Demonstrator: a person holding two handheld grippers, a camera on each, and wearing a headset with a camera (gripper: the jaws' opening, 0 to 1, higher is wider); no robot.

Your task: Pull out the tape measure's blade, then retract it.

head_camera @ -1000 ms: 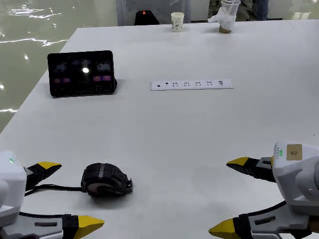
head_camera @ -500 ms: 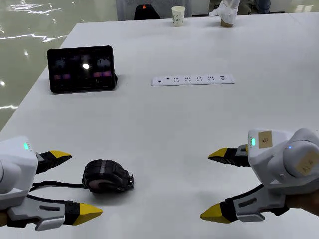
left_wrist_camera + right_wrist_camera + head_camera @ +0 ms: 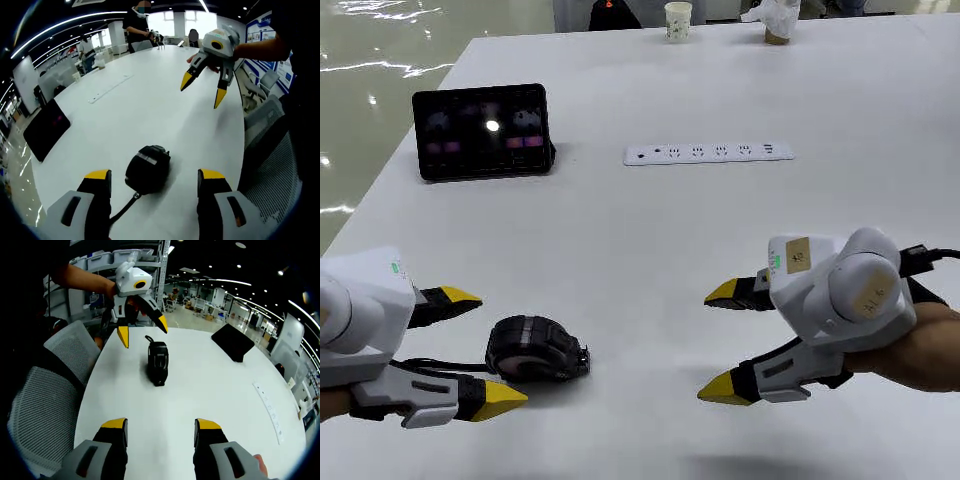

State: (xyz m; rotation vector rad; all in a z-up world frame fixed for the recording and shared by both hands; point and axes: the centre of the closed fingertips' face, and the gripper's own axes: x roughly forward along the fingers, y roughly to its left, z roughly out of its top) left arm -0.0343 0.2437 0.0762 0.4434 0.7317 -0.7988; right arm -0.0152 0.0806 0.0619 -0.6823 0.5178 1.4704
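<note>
The left tool is being held low at the near edge of the white counter, its body lying on its side so that one yellow-tipped jaw is sitting farther from the person and the other nearer. Its jaws are being kept spread wide, and nothing is being gripped by them. The black tape measure is lying flat on the counter just ahead of this tool, in line with the gap between the jaw tips; no contact with either jaw is being shown. A black strap is trailing from the case back toward the tool's body.

The right tool is being held above the counter, carried on a forearm coming in from the right edge of the head view. It is being pointed across at the left tool, with its jaws also wide apart and empty. The tape measure is lying well ahead of it.

Far beyond both tools, a dark tablet is being propped upright and a white power strip is lying flat.
</note>
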